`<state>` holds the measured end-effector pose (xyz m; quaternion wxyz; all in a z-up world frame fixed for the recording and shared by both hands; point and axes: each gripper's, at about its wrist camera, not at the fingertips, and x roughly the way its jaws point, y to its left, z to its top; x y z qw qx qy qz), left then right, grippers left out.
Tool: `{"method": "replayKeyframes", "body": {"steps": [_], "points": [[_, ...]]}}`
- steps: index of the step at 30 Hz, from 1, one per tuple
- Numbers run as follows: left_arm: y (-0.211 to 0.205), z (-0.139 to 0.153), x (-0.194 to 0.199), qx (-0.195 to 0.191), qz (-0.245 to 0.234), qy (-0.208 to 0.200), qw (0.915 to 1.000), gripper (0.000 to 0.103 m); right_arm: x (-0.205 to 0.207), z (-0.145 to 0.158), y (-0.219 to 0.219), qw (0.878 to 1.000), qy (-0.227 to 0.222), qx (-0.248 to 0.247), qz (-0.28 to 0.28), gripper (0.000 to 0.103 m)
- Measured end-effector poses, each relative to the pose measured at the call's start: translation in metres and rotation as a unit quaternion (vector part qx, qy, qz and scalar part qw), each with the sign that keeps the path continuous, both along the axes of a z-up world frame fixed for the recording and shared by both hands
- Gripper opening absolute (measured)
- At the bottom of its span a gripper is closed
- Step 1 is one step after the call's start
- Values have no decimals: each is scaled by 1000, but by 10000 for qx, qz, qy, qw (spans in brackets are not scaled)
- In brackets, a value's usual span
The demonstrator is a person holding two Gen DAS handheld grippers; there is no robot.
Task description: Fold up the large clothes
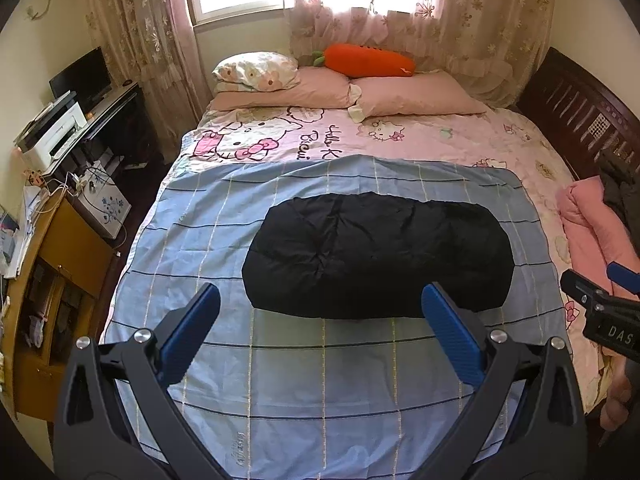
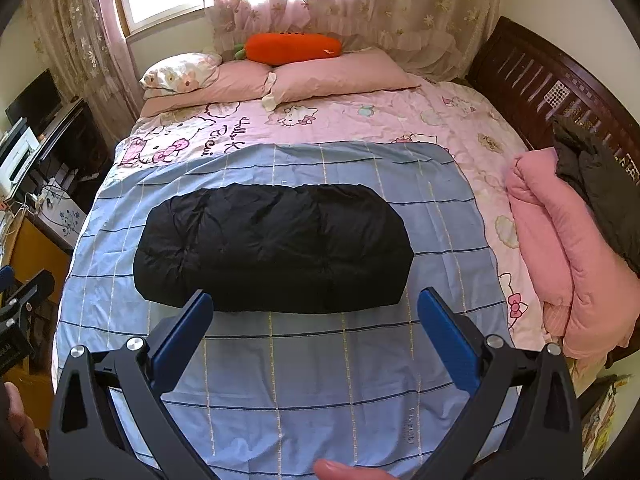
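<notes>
Black padded garment (image 1: 376,252) lies folded on blue sheet (image 1: 320,380) mid-bed, left tool (image 1: 320,312) and right tool (image 2: 316,312) both spread, empty above near edge; pinch corners evenly, fold squarely.

both wrist views look down the bed from its foot toward the window, raised above the blue checked sheet (image 1: 208,224) — the left view sits further left, the right further right. they share the folded black garment (image 1: 376,252), pillows and orange carrot plush (image 2: 292,48).
</notes>
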<state>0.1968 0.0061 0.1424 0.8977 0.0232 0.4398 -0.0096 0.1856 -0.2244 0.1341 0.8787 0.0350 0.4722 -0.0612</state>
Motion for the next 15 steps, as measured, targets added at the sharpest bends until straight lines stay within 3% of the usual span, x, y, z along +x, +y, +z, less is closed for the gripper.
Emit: {"method": "replayKeyframes", "body": {"steps": [15], "points": [[1, -1, 0, -36, 26, 15, 10000, 101, -1, 1, 4, 10000, -9, -6, -75, 102]]}}
